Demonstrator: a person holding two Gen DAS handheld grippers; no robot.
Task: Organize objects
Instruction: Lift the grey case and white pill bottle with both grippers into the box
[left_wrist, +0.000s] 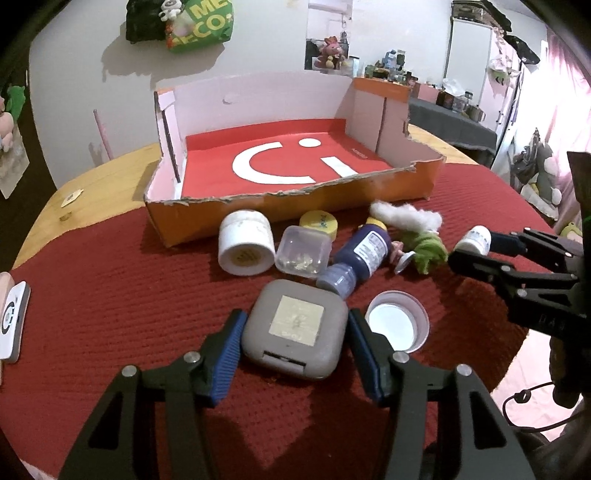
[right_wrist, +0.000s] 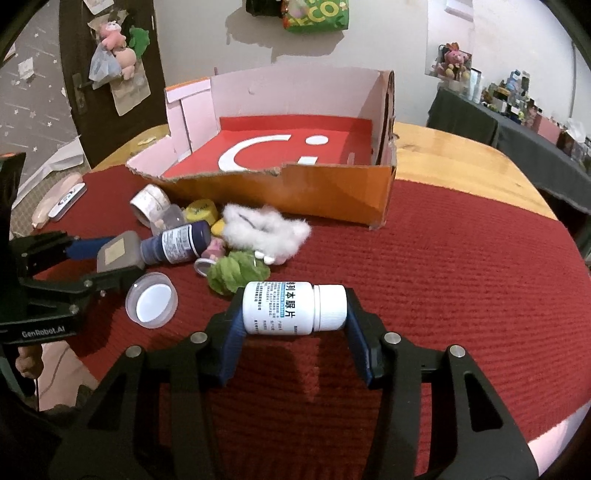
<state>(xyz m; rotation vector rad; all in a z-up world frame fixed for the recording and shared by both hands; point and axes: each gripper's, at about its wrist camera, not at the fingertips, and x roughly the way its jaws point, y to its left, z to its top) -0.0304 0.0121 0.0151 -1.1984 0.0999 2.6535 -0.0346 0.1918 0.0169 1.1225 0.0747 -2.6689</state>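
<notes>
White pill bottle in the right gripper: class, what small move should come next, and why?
Probably carry the white pill bottle forward and over the torn front wall into the cardboard box. The right gripper already clamps it end to end, and the box's red floor looks bare.

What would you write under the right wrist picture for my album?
Right gripper holding a white pill bottle sideways, before the orange box.

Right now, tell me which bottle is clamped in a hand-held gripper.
The white pill bottle, sideways in the right hand-held gripper. The dark blue bottle lies loose on the red cloth.
</notes>
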